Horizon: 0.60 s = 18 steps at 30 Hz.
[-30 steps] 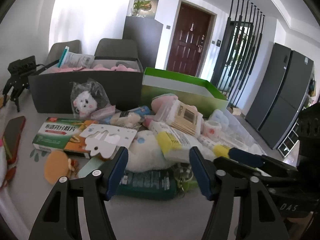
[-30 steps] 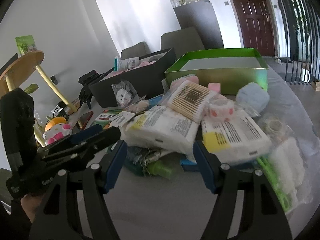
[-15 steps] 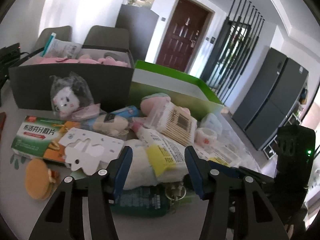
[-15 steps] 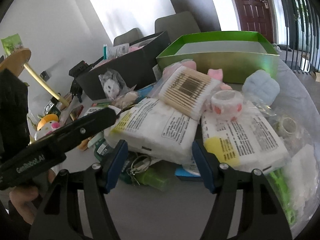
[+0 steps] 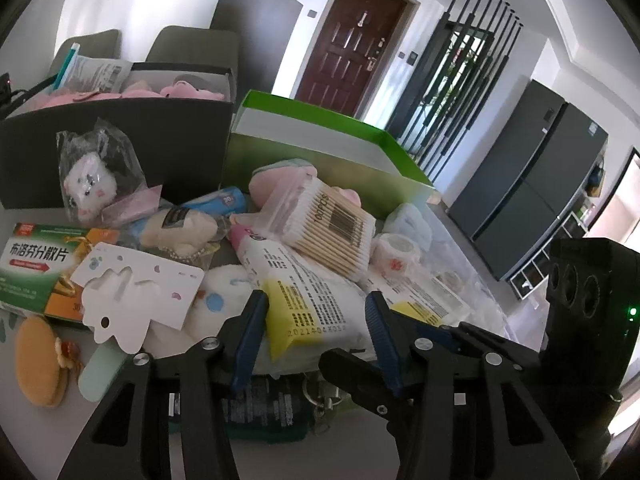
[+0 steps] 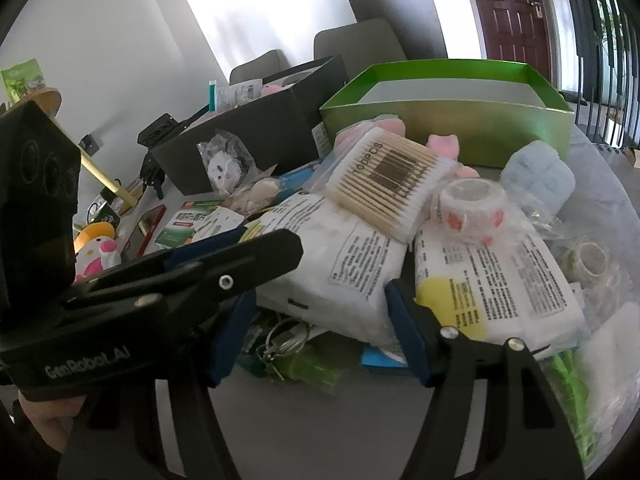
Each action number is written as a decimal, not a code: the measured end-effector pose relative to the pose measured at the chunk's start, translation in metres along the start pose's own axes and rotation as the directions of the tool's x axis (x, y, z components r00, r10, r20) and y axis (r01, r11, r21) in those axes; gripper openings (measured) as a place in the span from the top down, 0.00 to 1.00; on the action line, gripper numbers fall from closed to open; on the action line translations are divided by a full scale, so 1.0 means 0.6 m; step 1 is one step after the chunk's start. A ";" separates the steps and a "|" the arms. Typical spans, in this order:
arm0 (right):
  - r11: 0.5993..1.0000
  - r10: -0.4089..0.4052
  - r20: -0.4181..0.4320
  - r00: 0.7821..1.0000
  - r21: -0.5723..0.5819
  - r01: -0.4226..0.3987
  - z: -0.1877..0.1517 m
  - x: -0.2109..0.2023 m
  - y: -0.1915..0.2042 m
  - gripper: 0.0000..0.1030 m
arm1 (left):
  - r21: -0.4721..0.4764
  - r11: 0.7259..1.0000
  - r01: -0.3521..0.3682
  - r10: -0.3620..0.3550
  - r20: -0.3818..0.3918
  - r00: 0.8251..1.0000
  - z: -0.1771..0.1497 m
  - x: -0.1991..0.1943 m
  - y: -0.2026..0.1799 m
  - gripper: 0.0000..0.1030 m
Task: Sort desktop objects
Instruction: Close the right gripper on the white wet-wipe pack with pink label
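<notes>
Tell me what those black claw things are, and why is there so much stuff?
Each claw is a hand-held gripper: a person squeezes one in each hand, and a small camera sits on each, looking along its two fingers. One picture is from the left gripper, the other from the right gripper. On the table lies a messy pile: white packs, cotton swabs, a tape roll and a medicine box, with a black box and a green box behind for sorting. The left jaws are closing around a white pack; nothing is lifted yet.

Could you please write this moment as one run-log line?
phase: reaching pile | left hand-held gripper: closing around wipes pack, no grip yet | right hand-held gripper: open at same pack | green box: empty
</notes>
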State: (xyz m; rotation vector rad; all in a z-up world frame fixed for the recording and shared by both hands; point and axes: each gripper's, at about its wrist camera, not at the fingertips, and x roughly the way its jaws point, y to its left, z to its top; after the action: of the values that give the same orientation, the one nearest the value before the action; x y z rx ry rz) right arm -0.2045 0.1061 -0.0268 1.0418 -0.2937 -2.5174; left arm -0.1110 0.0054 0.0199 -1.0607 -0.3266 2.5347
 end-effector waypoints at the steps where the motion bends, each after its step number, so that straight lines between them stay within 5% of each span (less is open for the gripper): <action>1: 1.000 0.009 -0.002 1.000 0.003 -0.009 -0.001 -0.001 0.001 0.37 | 0.002 1.000 0.000 0.000 0.001 1.000 -0.001 -0.004 -0.001 0.50; 18: 0.996 0.084 -0.010 0.996 -0.022 -0.084 -0.070 -0.060 0.049 0.38 | 0.029 1.000 -0.001 0.001 0.016 1.000 -0.060 -0.071 -0.020 0.50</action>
State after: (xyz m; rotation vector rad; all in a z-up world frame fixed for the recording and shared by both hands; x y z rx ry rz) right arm -0.1431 0.0934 -0.0238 1.0106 -0.2993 -2.4349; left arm -0.0545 0.0008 0.0266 -1.0304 -0.2929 2.5423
